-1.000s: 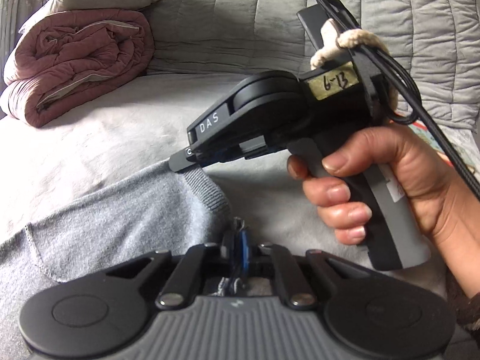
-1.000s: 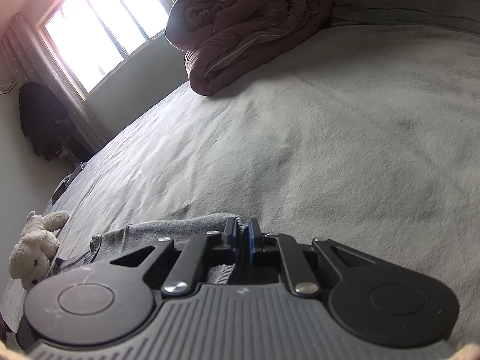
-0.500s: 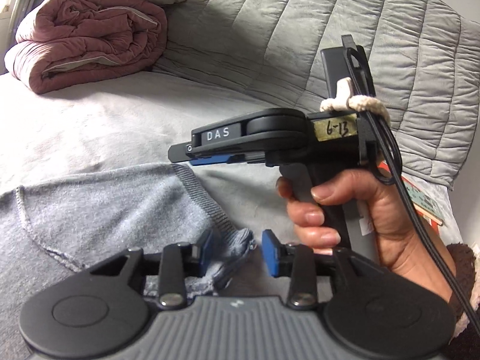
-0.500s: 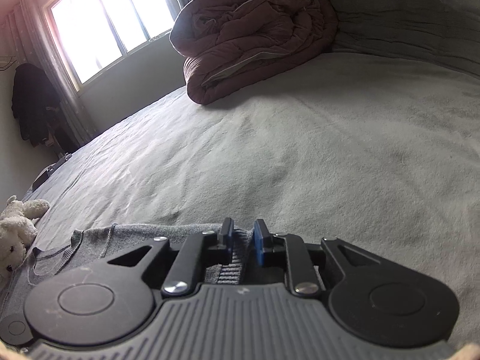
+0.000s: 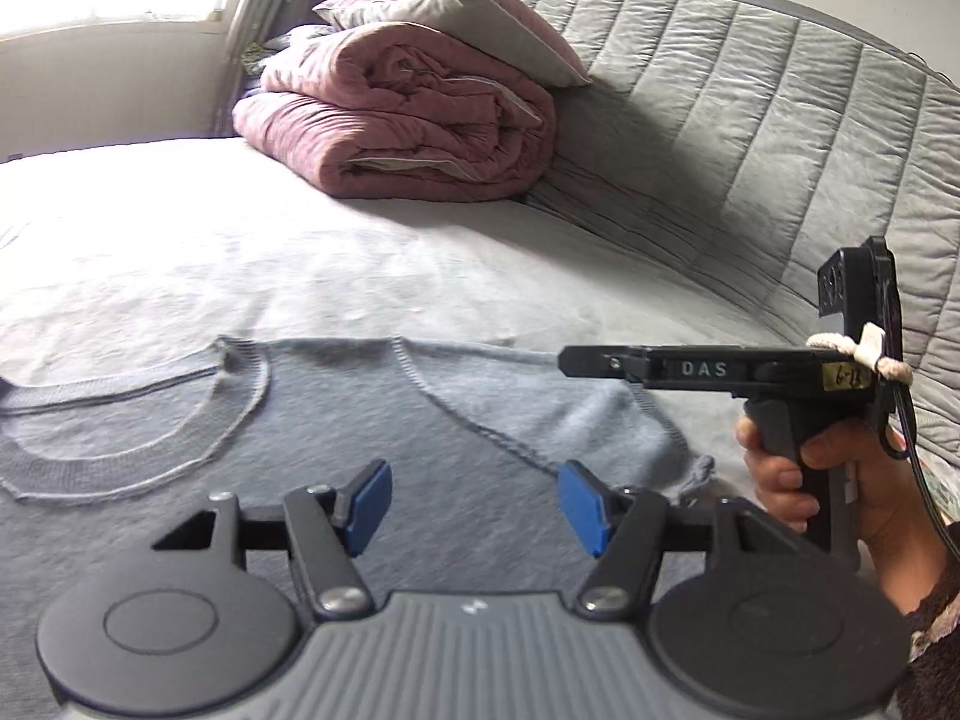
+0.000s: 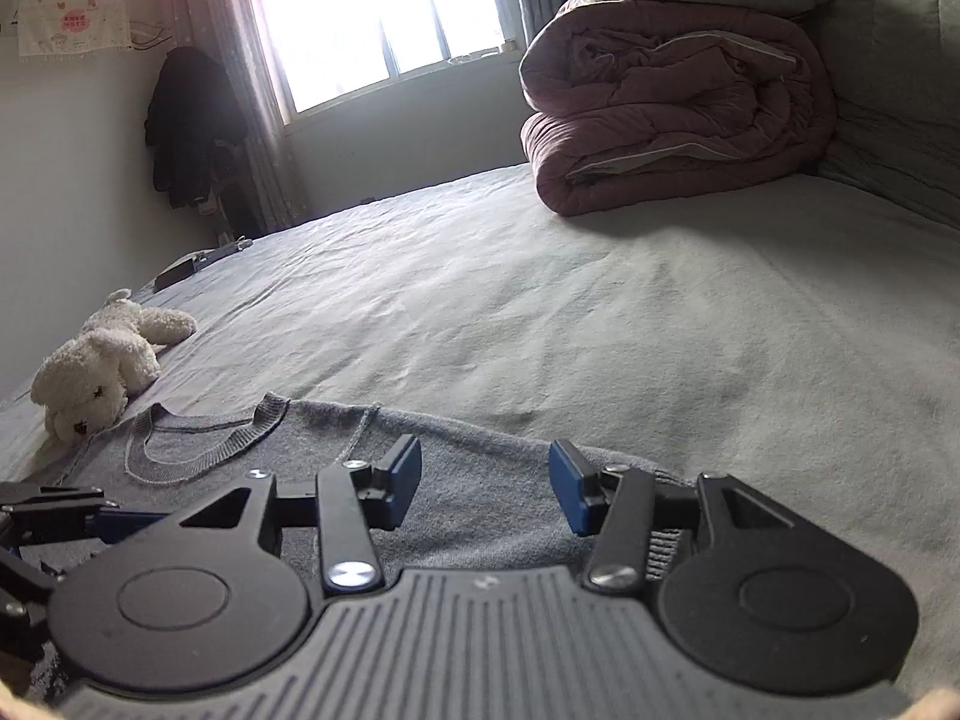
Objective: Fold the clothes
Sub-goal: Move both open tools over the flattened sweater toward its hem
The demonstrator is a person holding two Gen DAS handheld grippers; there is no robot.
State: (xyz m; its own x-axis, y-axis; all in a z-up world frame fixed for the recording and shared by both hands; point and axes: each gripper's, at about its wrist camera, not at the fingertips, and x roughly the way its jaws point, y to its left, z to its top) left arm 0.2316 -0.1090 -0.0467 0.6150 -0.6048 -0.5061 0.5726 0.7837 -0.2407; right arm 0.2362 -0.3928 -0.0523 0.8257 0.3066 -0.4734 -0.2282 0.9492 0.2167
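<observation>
The sweater (image 5: 336,420) is taken as the landmark. It is a grey knit, laid flat on the bed (image 5: 300,252), with its round neckline (image 5: 138,420) facing up.

The left gripper (image 5: 474,498) is held over the middle of the sweater. Its jaws are opening, and the 2 blue pads (image 5: 372,501) stand apart. Only flat fabric is seen beneath the gap; nothing is clamped.

The right gripper (image 6: 485,489) is held over the sweater's right part, near its ribbed edge. Its jaws are also opening, and no fabric is pinched between its pads (image 6: 402,480). In the left wrist view, the same tool is seen side-on above the sweater's right edge, held by a hand (image 5: 840,480).

Beyond the sweater, a folded pink quilt (image 5: 408,126) is stacked against a grey padded headboard (image 5: 750,120). A white plush toy (image 6: 102,360) is placed just left of the sweater's neckline.
</observation>
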